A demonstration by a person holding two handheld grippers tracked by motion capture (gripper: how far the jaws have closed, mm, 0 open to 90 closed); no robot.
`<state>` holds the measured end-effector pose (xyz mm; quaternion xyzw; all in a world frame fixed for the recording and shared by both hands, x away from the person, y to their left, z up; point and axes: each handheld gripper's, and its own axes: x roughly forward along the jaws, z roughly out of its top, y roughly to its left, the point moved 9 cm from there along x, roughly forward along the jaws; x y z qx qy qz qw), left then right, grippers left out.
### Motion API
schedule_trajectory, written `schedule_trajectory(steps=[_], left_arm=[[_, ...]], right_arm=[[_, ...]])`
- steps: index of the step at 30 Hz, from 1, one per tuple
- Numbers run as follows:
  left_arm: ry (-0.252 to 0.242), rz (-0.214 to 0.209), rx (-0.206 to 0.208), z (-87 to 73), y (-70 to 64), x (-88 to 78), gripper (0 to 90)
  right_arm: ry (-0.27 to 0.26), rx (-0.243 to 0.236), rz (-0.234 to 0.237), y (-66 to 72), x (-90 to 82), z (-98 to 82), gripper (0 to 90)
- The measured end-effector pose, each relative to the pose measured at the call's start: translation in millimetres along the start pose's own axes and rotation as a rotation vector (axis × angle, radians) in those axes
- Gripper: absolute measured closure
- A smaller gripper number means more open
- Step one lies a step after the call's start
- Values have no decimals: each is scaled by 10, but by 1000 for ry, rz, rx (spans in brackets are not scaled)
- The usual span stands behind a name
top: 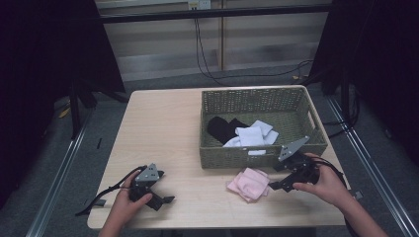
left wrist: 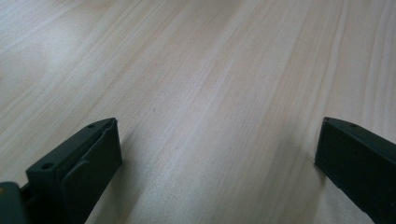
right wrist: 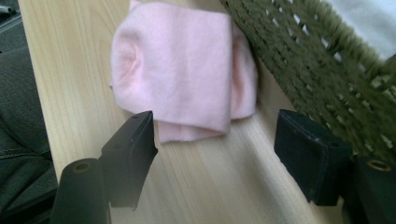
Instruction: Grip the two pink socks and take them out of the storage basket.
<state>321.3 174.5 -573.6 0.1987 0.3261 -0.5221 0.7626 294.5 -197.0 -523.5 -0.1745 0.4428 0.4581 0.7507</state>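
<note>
My right claw gapes at the pink sock beside the basket; my left waits on bare wood.

From above I read no writing anywhere. One pink sock (top: 248, 183) lies on the table (top: 163, 128), just in front of the one woven basket (top: 306, 106), which holds one black sock (top: 222, 127) and a heap of white socks (top: 254, 134). My right claw (top: 274, 186) sits just right of the pink sock; my left claw (top: 165, 201) rests well apart. In the left gripper view, my jaws stand wide over bare wood. In the right gripper view, my jaws stand wide, the pink sock (right wrist: 182, 70) just ahead, untouched, the basket (right wrist: 317, 70) crowding one side.
</note>
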Motion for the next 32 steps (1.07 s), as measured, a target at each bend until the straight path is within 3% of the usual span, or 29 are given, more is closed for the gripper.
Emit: schedule_trajectory(steps=[8,17,27,32], left_arm=[[0,0,0,0,0,0,0],[0,1,0,0,1,0,0],[0,1,0,0,1,0,0],[0,1,0,0,0,0,0]], right_arm=[[-18,18,-7,-33,88,-164,282],[-6,-34,-36,-78,240,-343,251],[-131,-77,-80,-83,255,-401,232],[-136,-69,-88,-86,250,-411,228]])
